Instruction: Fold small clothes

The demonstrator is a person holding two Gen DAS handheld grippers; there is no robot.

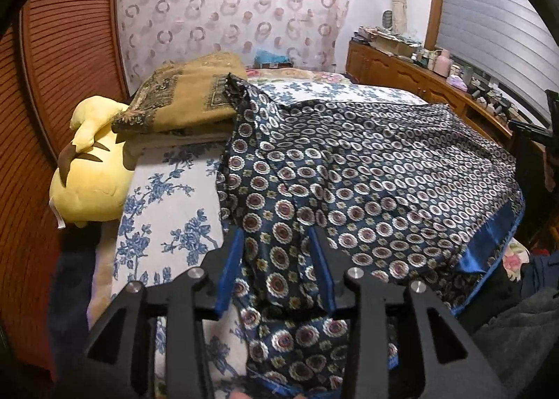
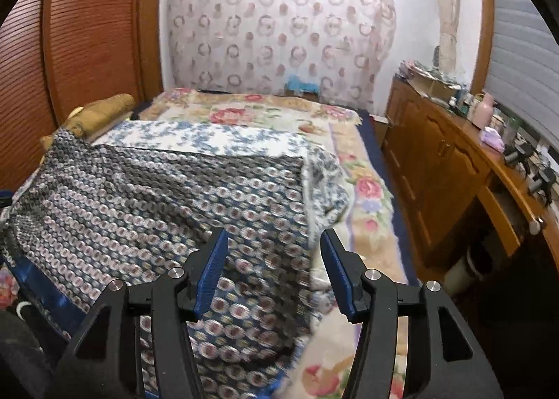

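Navy satin garment (image 1: 367, 168) with ringed medallion print, bright-blue hem, rumpled flat

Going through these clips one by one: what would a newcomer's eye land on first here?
The dark blue circle-patterned garment spread across the bed, satin-edged at its near side, dominates both views. The left gripper stands open with the cloth lying between its fingers. At the bed's left edge a yellow plush toy lies beside a folded mustard blanket.
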